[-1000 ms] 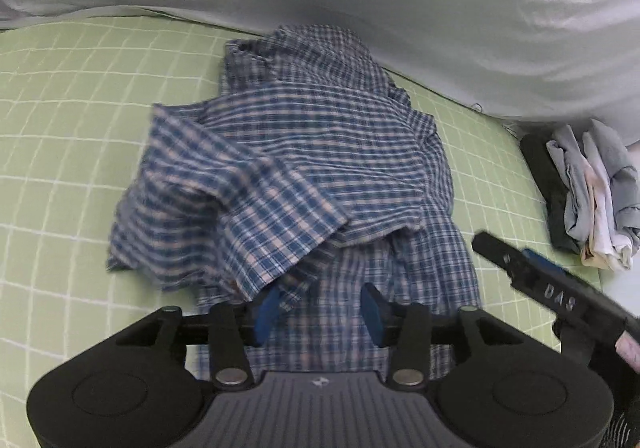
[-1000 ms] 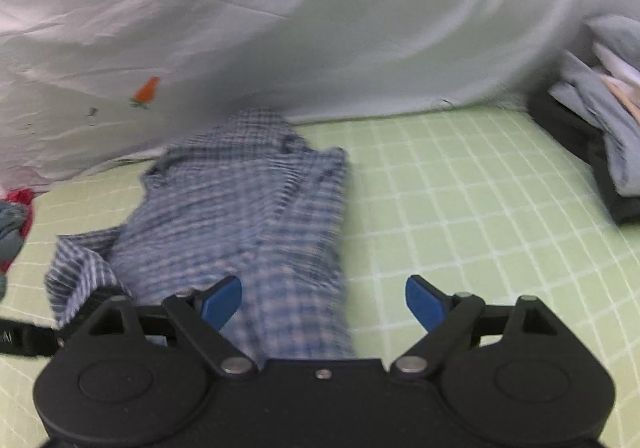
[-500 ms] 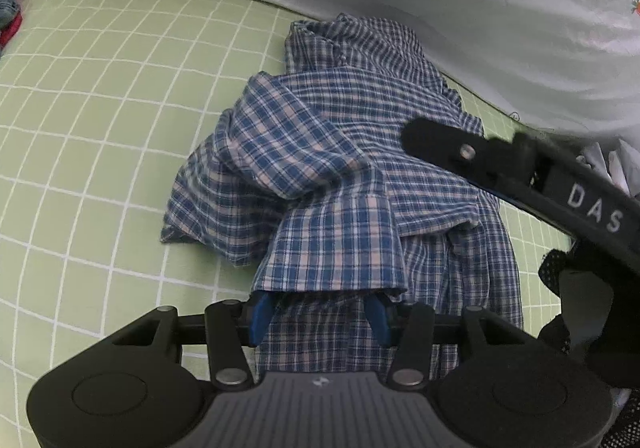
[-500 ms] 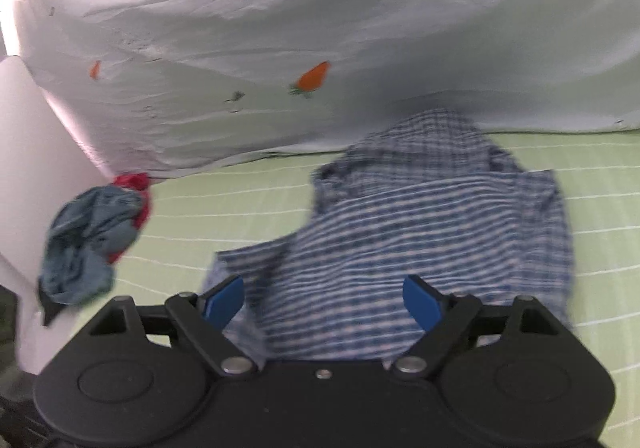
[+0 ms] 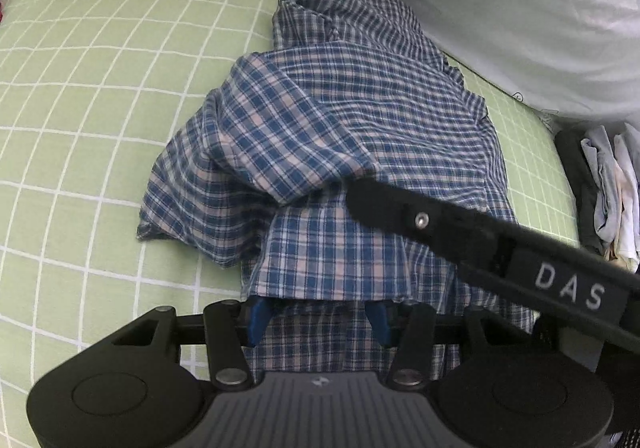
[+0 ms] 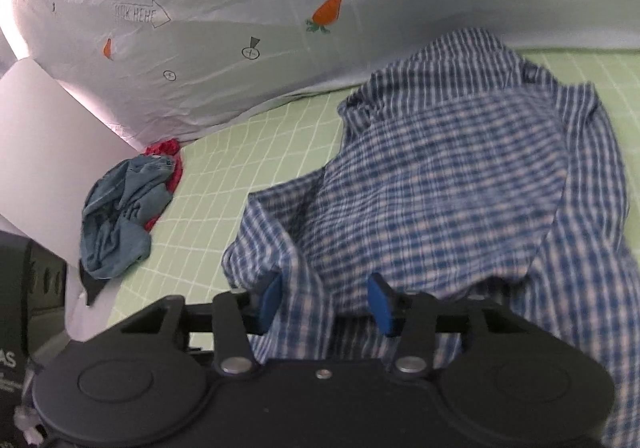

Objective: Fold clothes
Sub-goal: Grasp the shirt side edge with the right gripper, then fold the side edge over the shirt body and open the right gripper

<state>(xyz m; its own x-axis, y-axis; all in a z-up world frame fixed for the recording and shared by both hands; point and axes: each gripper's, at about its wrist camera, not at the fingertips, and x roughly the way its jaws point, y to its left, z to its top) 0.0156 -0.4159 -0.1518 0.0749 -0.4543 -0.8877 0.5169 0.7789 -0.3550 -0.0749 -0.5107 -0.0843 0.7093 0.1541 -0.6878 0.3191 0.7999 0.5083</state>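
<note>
both sets of blue fingers sit partway apart with the checked shirt (image 5: 352, 152) between them. on the left gripper (image 5: 318, 316) i cannot tell if they pinch the hanging fold. the right gripper (image 6: 324, 302) has just been closing over the shirt's near edge. the shirt lies bunched on the green squared bed (image 5: 80, 96), beside a carrot blanket (image 6: 240, 8).

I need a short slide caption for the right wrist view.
Right gripper closing over blue plaid shirt on green checked sheet.
</note>
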